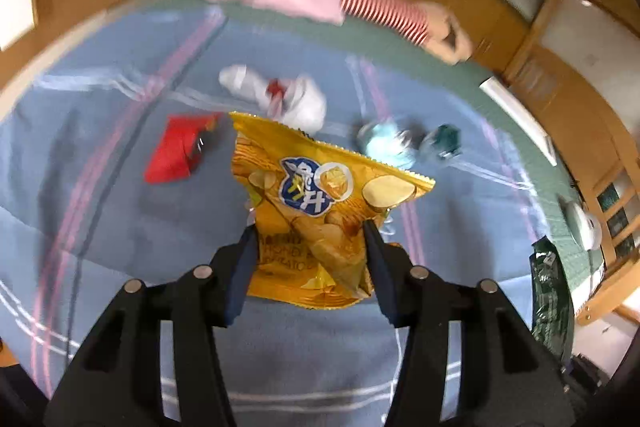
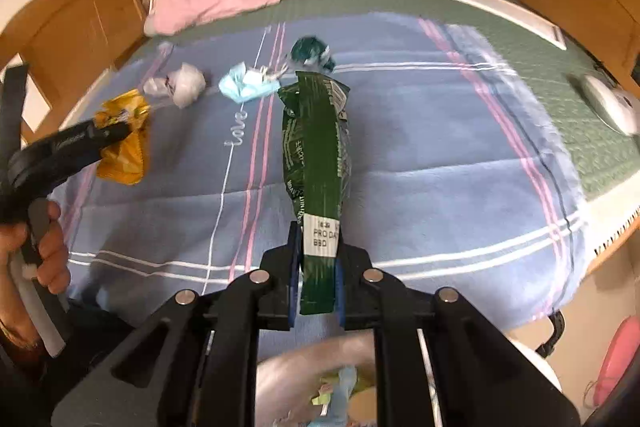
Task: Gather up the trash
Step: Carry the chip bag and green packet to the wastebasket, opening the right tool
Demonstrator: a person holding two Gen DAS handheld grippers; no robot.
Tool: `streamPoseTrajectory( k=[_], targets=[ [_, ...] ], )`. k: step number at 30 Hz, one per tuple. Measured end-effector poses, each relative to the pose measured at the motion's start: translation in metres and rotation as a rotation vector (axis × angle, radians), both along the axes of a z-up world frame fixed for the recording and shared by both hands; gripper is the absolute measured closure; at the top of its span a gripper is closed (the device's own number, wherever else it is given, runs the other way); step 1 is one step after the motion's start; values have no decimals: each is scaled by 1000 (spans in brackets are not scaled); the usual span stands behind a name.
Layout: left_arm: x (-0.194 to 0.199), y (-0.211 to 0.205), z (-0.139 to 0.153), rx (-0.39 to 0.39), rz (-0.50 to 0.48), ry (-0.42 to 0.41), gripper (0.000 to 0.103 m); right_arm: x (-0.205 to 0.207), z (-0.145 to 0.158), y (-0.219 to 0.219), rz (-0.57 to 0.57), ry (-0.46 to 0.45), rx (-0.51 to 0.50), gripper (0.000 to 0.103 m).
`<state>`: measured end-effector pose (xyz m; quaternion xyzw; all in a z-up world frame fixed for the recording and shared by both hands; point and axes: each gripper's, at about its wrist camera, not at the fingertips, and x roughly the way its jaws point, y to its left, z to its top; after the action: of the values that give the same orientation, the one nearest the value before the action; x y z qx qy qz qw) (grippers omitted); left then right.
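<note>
Right tongs [image 2: 318, 281] pinch the dark green wrapper [image 2: 318, 147], its print blurred. Left tongs [image 1: 310, 251] clamp the yellow chip bag [image 1: 320, 211], hiding its lower corners; beyond it, crumpled trash smeared.

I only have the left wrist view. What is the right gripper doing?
Observer: The right gripper is shut on the green bag.
Operator: Any bin around? I see none.
Observer: Yes, a bin shows below the right gripper, trash already inside.
Operator: Does my chip bag look gripped from the side?
Observer: Yes, the left gripper pinches the chip bag, crumpled at its tips.
</note>
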<state>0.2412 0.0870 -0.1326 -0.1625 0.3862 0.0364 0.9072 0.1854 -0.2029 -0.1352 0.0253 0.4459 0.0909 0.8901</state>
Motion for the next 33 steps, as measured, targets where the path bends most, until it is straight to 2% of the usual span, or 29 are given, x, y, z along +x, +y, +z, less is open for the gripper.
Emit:
streamPoseTrajectory(
  k=[2,6,8,11,17,26,27,29,31,33],
  targets=[
    [-25,-6,10,26,-12,-43,51,-15,12,-9,-17,-25,26,88],
    [-62,-28,29,113,-42,-65,51,-47,31,-26,-28,-62,49,88],
    [-82,-47,42,193,-87,-74,51,-62,36,-36,-41,-57,46,88],
    [-113,-74,63,270,-165,-137,50,-83,42,-49,-54,-38,38,88],
    [-151,-124,84,297,-345,-205,50,-122,43,-74,-86,-14,-25,88],
    [-165,-150,89,311,-426,-220,49,-142,-7,-91,-117,180,8,86],
    [-167,-152,88,312,-429,-219,49,-142,-12,-91,-117,206,17,83],
    [-169,-156,87,317,-436,-215,49,-142,-21,-89,-116,255,19,53],
    [-169,-158,84,307,-448,-204,49,-143,-18,-89,-134,241,13,36],
    [-168,-159,81,299,-461,-193,49,-144,-10,-92,-149,203,35,34]
  ],
)
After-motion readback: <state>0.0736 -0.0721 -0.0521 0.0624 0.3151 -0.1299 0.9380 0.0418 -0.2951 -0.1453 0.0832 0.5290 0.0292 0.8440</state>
